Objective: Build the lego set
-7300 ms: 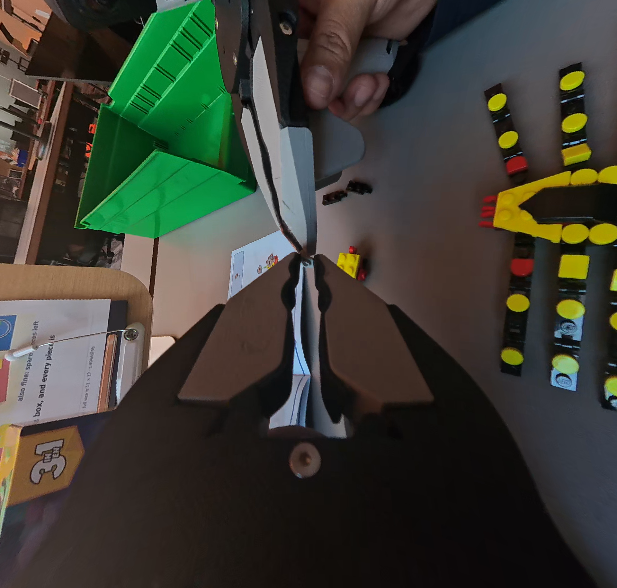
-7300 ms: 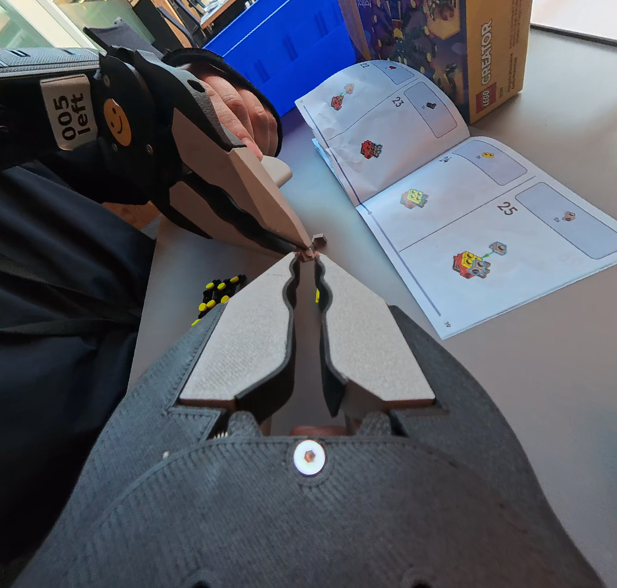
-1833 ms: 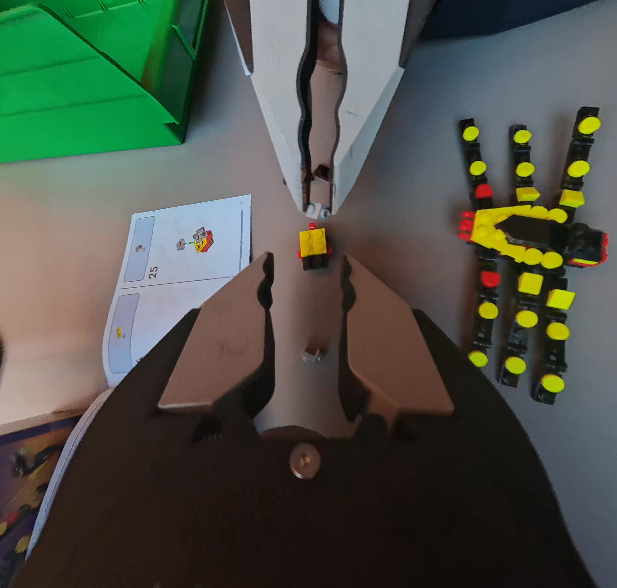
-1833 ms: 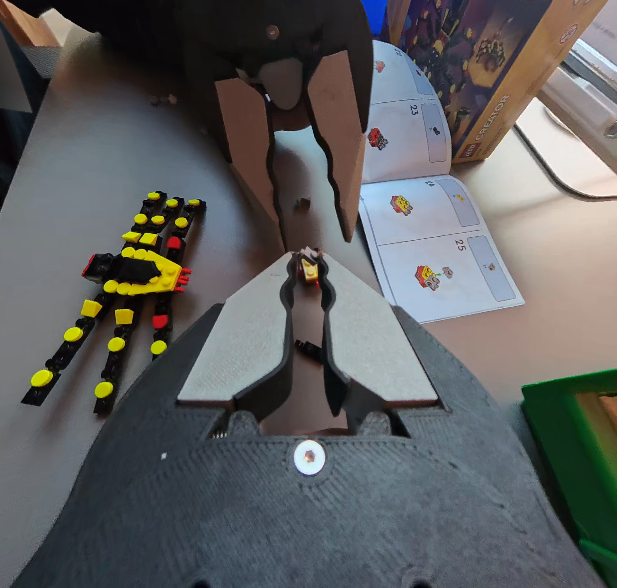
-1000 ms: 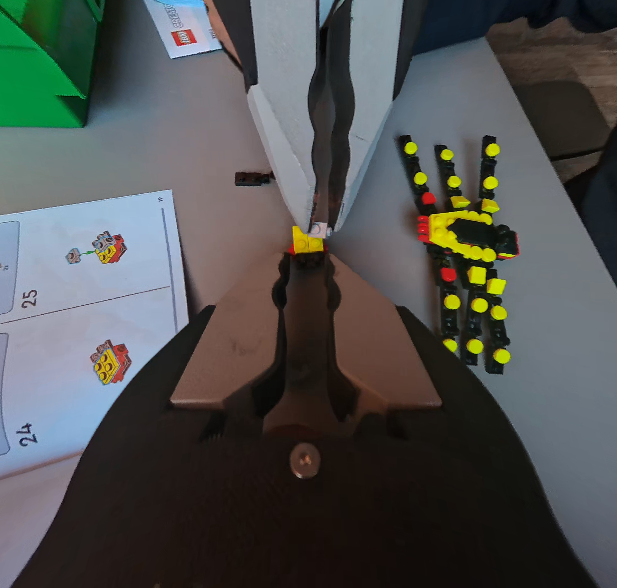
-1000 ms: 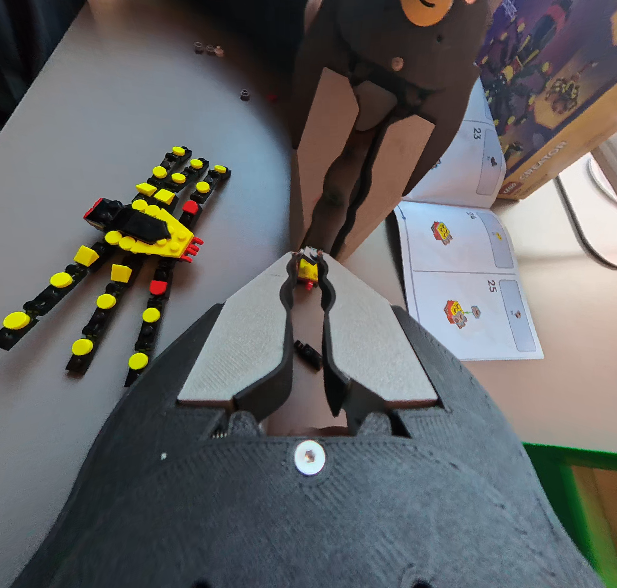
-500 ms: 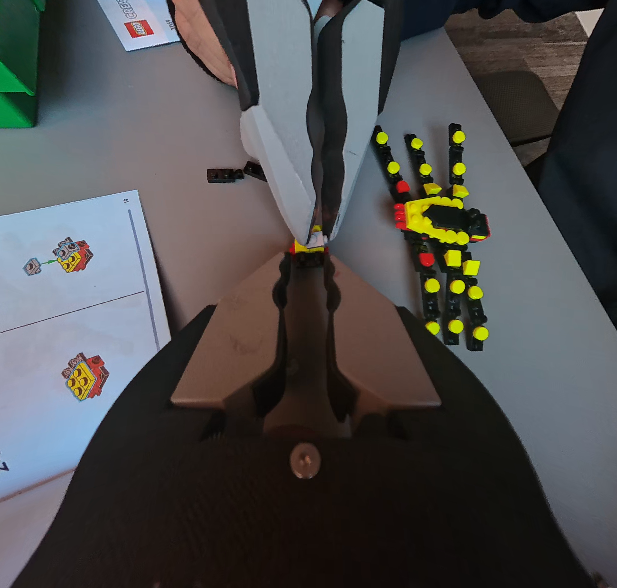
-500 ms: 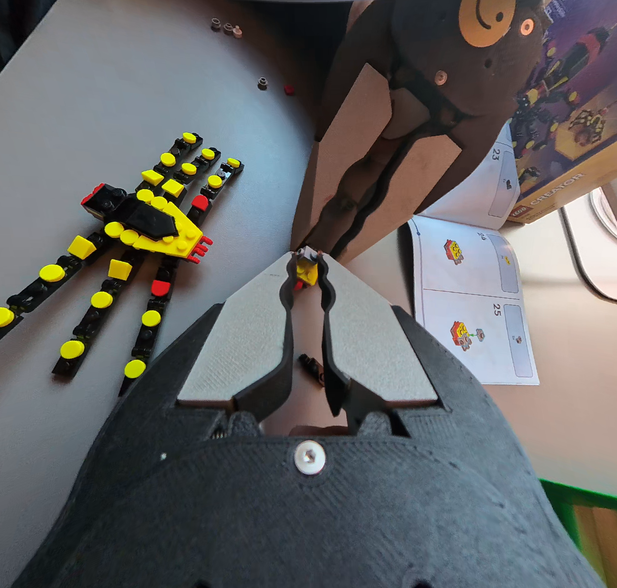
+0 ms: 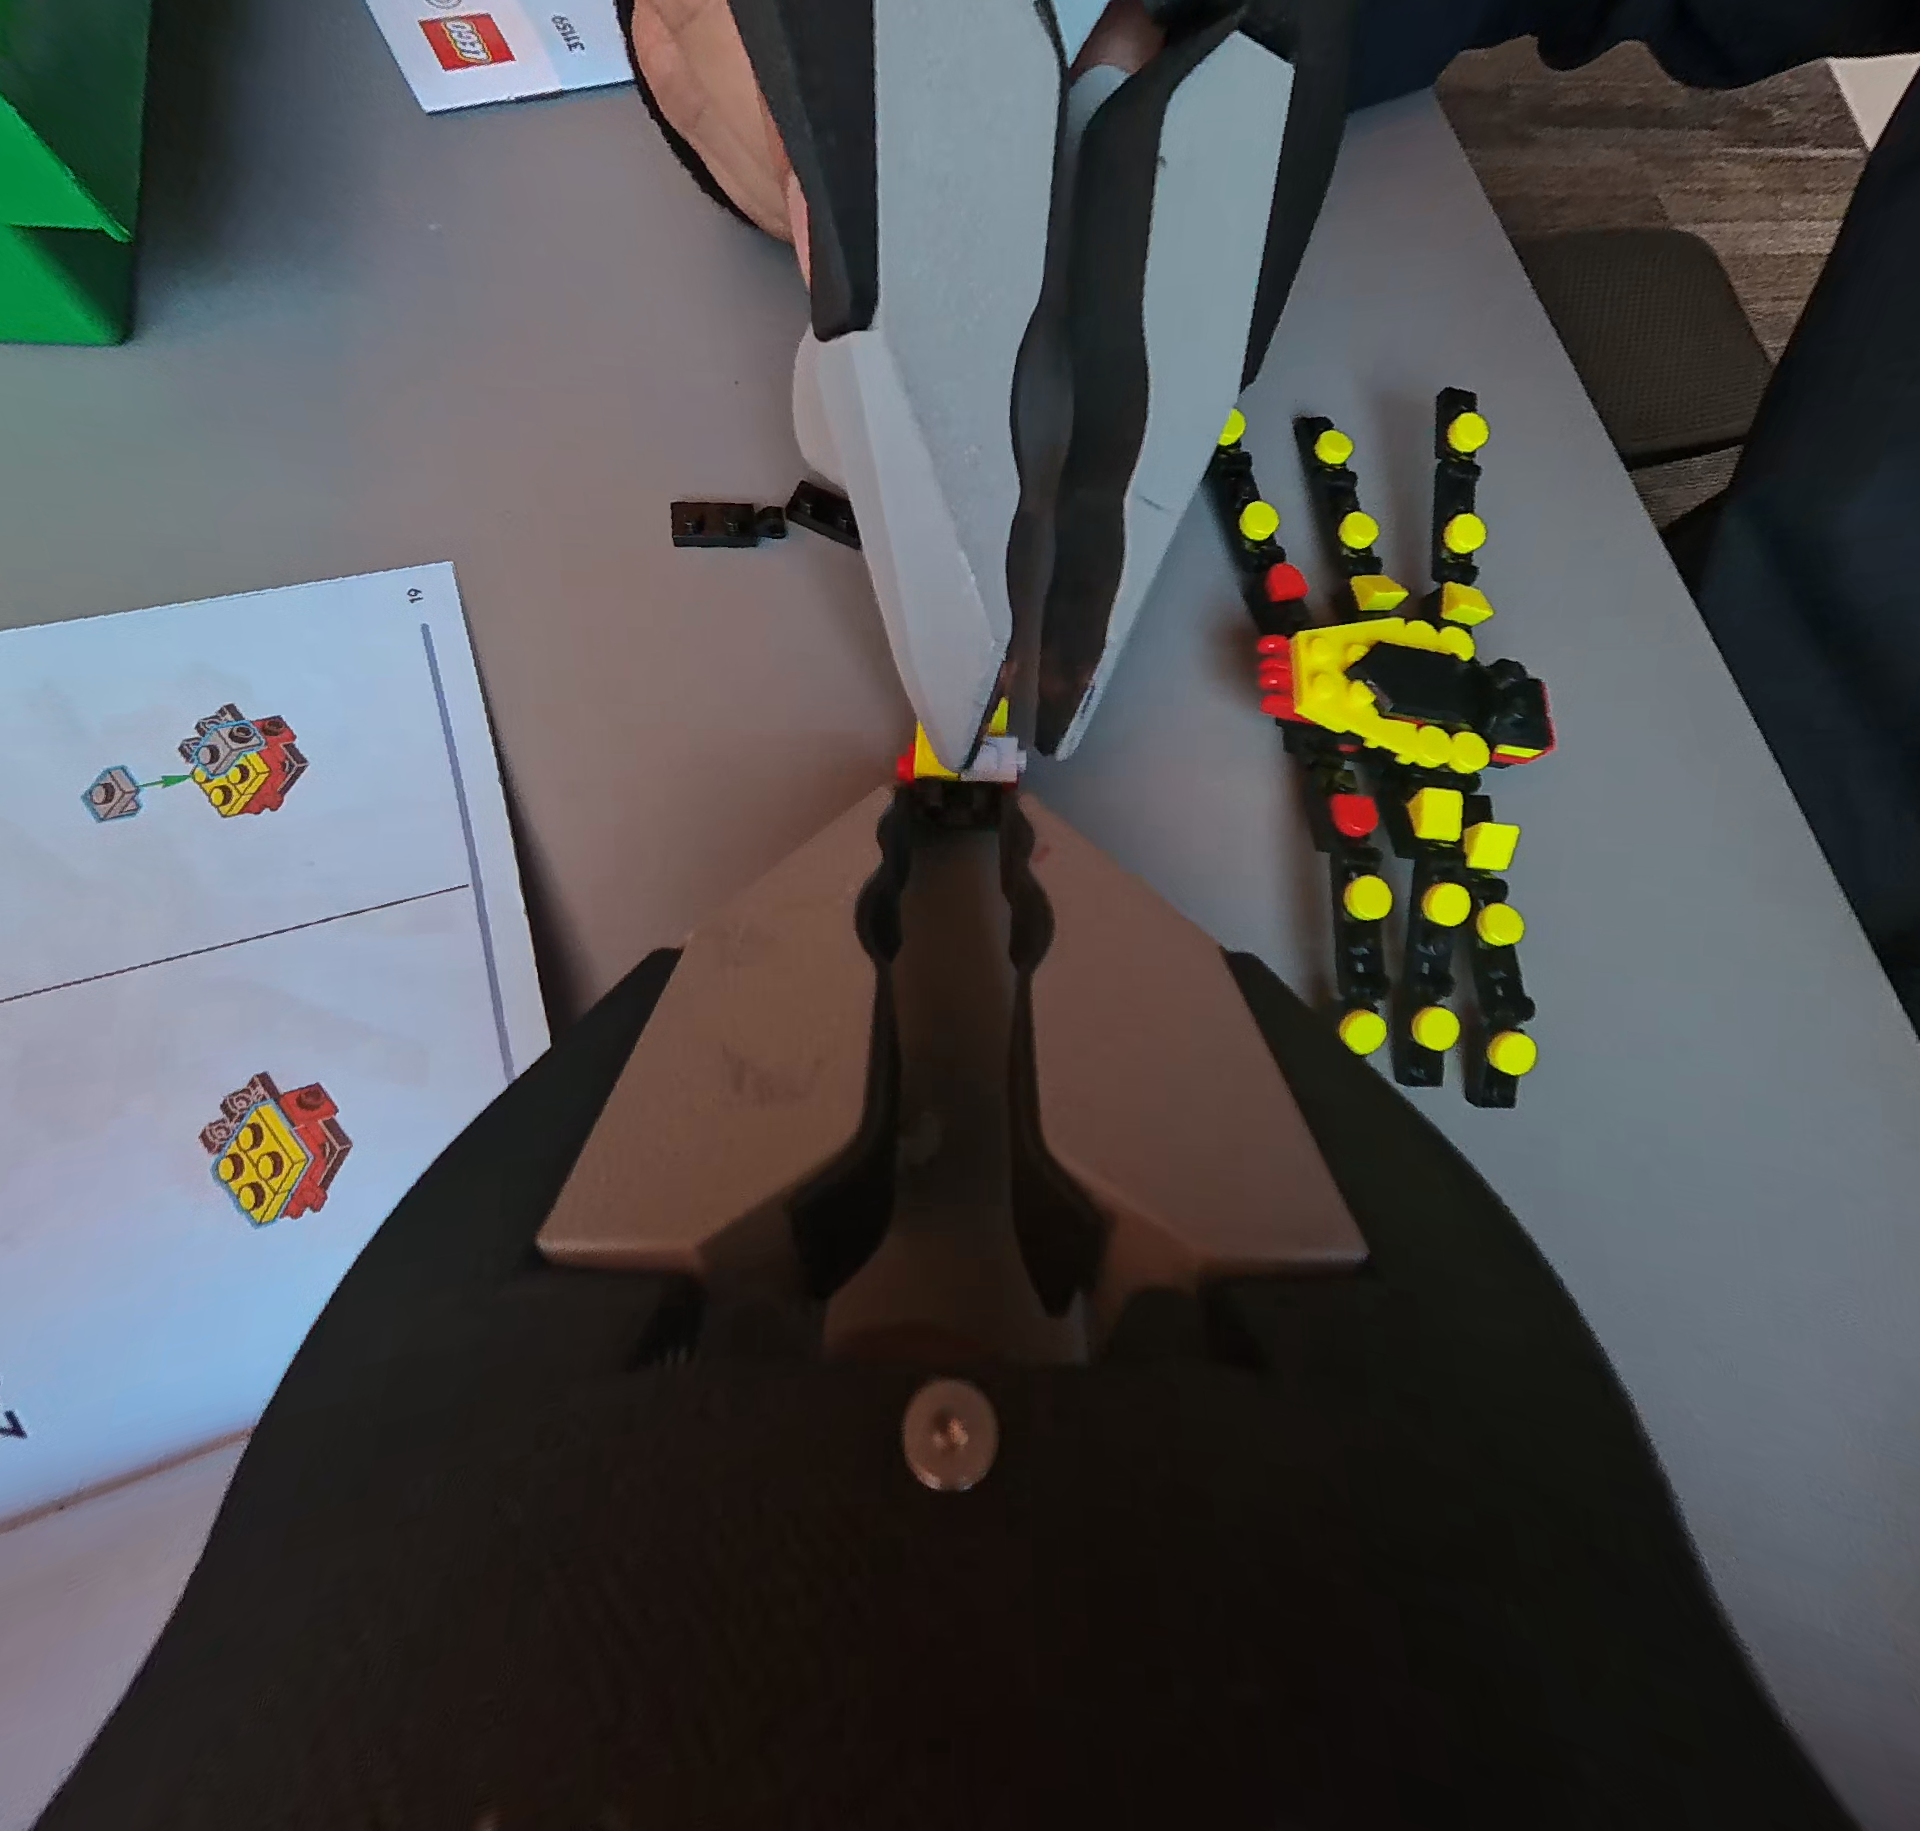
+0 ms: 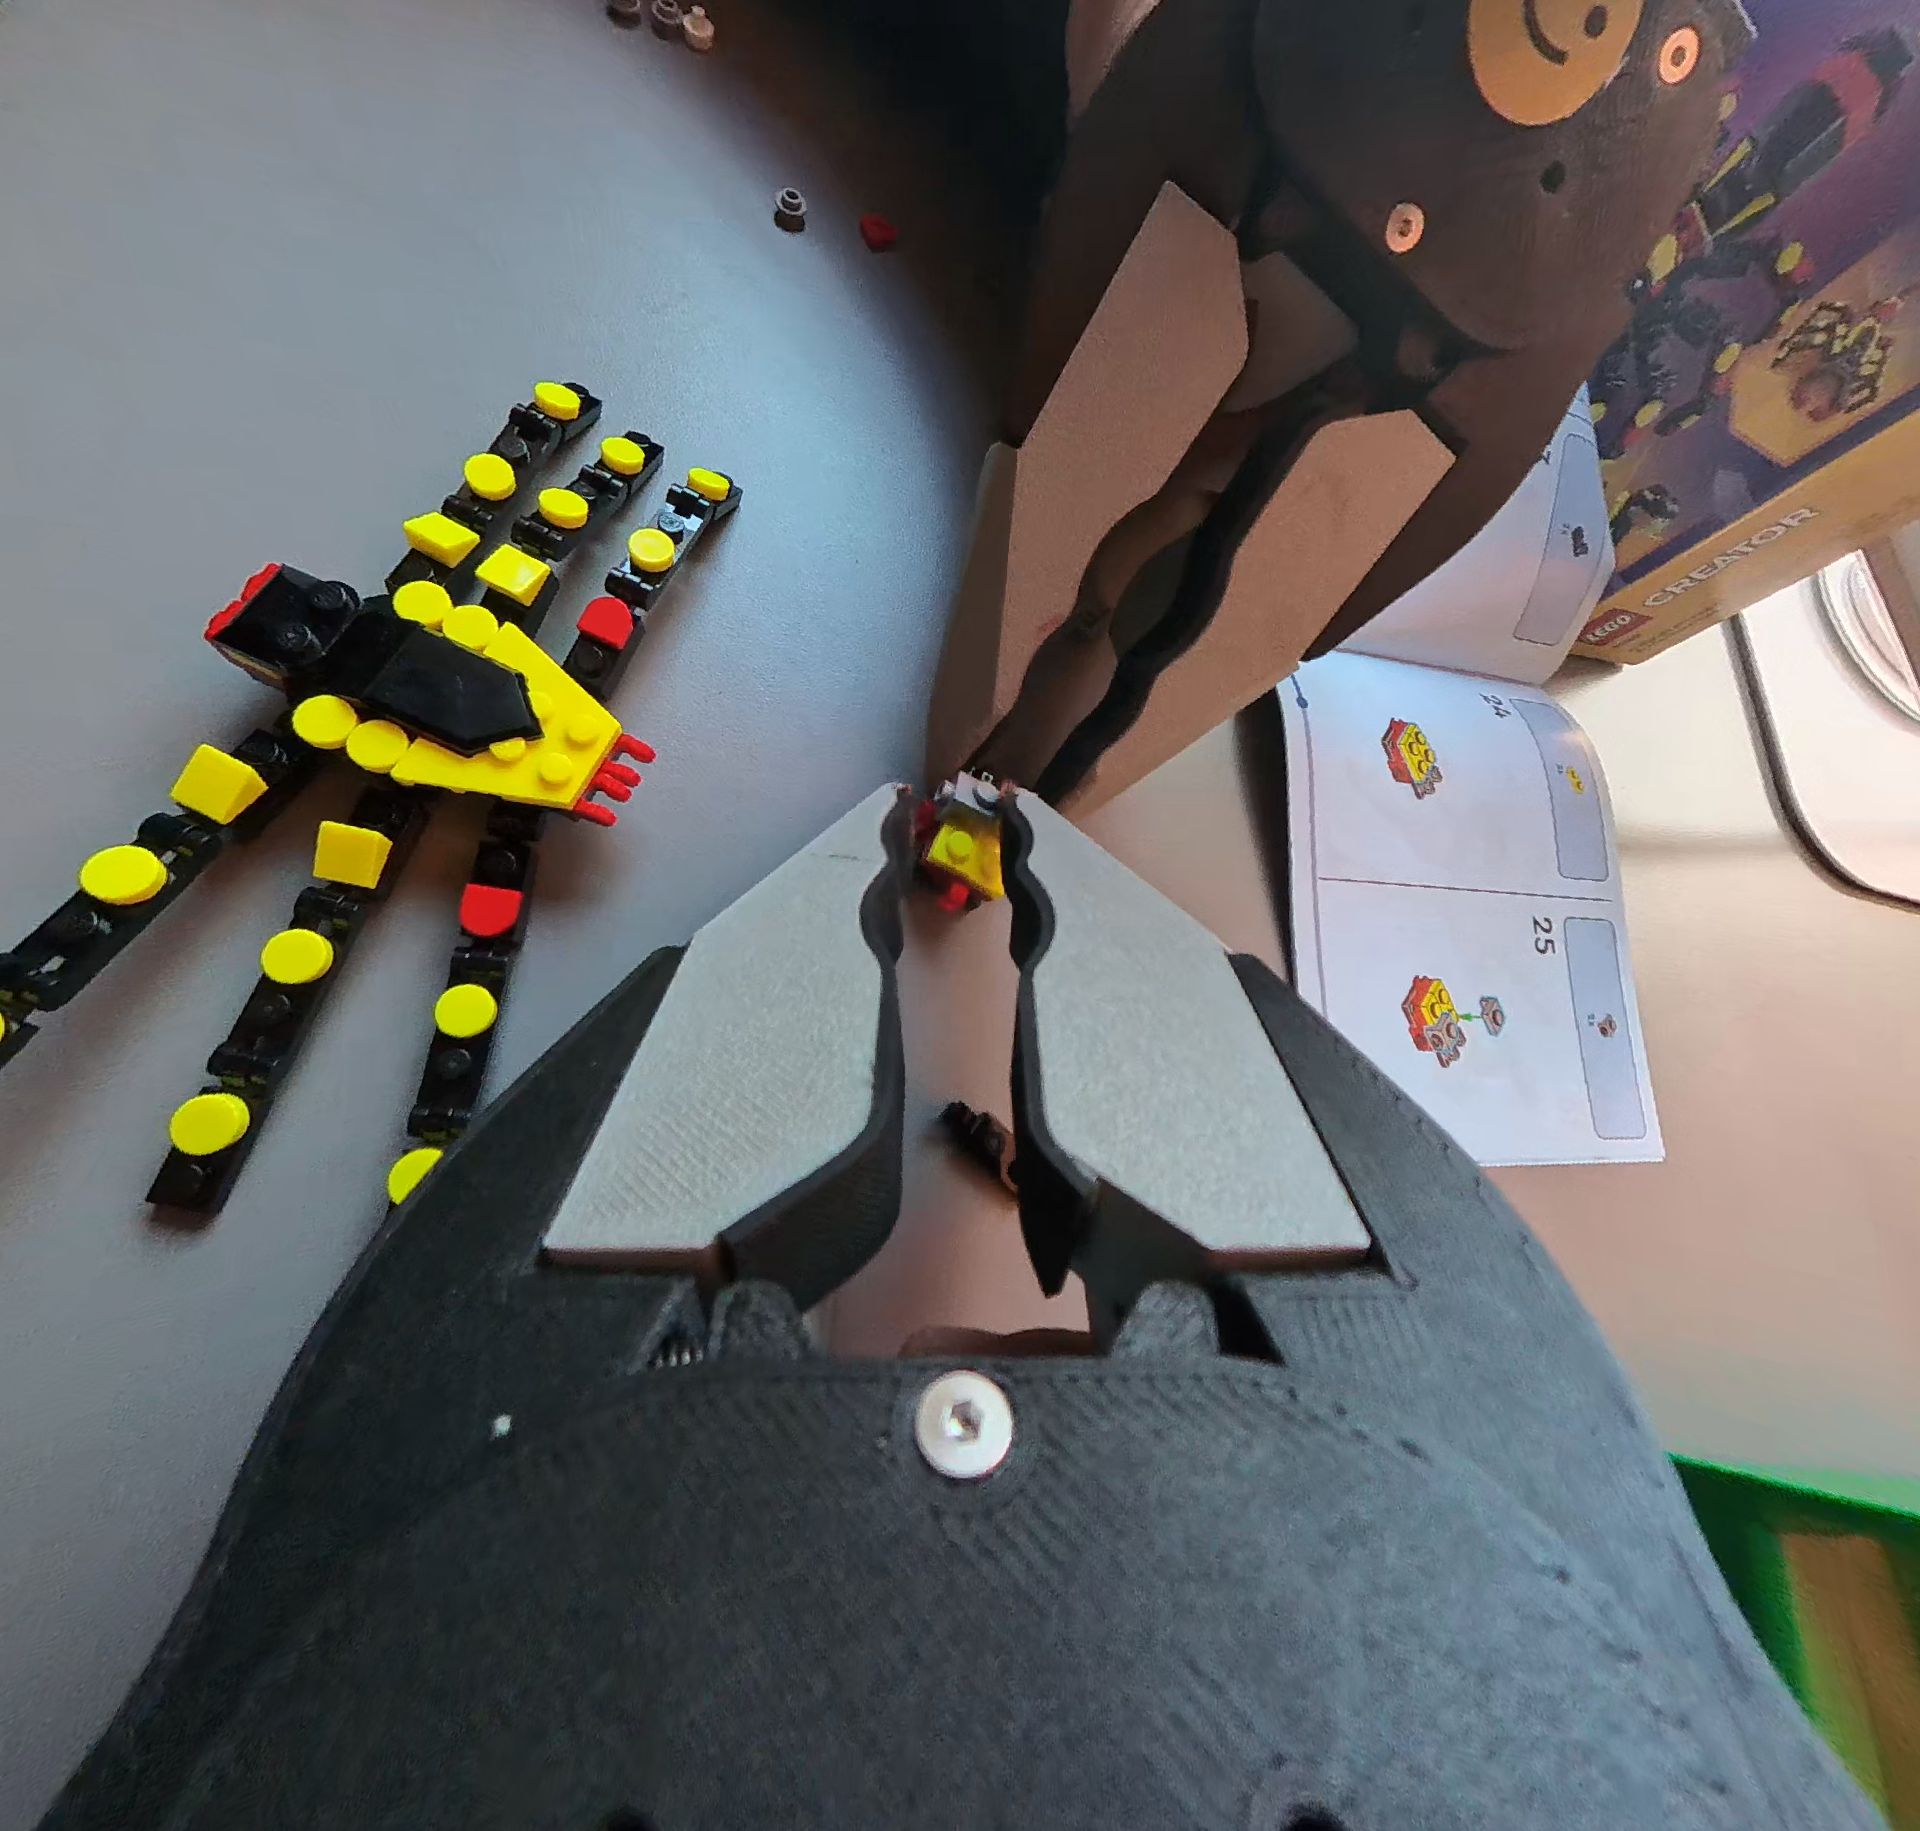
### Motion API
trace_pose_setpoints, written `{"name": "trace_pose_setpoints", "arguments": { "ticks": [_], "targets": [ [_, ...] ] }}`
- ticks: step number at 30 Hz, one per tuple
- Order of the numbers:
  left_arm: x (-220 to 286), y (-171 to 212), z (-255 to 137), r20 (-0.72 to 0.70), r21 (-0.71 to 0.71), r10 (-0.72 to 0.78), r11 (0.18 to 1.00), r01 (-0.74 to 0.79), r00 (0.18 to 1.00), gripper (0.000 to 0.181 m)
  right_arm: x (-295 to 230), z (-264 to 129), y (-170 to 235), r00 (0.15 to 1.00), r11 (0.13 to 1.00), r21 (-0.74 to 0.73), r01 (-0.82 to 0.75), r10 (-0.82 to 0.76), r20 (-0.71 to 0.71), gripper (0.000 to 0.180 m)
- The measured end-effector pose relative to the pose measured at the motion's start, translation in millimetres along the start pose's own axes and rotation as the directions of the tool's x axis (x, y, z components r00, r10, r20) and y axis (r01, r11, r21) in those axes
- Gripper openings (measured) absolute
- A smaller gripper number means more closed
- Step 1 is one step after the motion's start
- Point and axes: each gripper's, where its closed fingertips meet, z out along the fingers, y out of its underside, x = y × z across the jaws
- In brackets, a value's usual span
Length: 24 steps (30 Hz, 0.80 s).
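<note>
My left gripper [image 9: 951,810] is shut on the black base of a small yellow, red and black lego block [image 9: 928,758], held just above the grey table. My right gripper [image 9: 1013,747] comes in from above. Its tips are closed around a tiny grey brick [image 9: 995,761] that sits on the block's top. In the right wrist view the block [image 10: 961,846] and the grey brick [image 10: 977,794] lie between my right gripper's tips [image 10: 956,799]. The left gripper [image 10: 1018,773] reaches in there from the upper right.
A black and yellow spider build [image 9: 1392,701] lies flat to the right, near the table edge. The open instruction booklet [image 9: 239,898] lies left, a green bin [image 9: 52,119] far left. Two black pieces [image 9: 727,524] and loose studs [image 10: 665,15] lie about. The set's box [image 10: 1766,327] stands behind. Left and right tips are no more than a few centimetres apart.
Earlier my left gripper was open with the block on the table. It has since closed on the block. My right gripper has brought the grey brick down onto the block and tilted leftward.
</note>
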Motion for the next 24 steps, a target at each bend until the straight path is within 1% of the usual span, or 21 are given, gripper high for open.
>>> {"name": "trace_pose_setpoints", "arguments": {
  "ticks": [7,18,22,24],
  "targets": [
    [0.3,0.0,-0.6,-0.007,0.003,-0.013,1.000,0.014,1.000,0.013,1.5,-1.2,1.2,1.000,1.000,-0.002,-0.005,0.005,-0.010,0.011],
    [-0.1,-0.1,-0.8,-0.009,0.005,-0.024,1.000,0.024,1.000,0.013,2.6,-4.2,-2.7,1.000,1.000,0.017,0.008,-0.008,-0.023,0.012],
    [-0.2,0.0,-0.7,-0.008,0.004,-0.024,1.000,0.024,1.000,0.013,3.9,-6.2,-6.9,1.000,0.999,0.039,-0.018,0.019,-0.023,0.010],
    [-0.3,0.0,-0.7,-0.008,0.004,-0.024,1.000,0.024,1.000,0.013,6.6,-6.6,-8.2,0.998,0.997,0.047,-0.060,0.061,-0.023,0.006]
  ]
}}
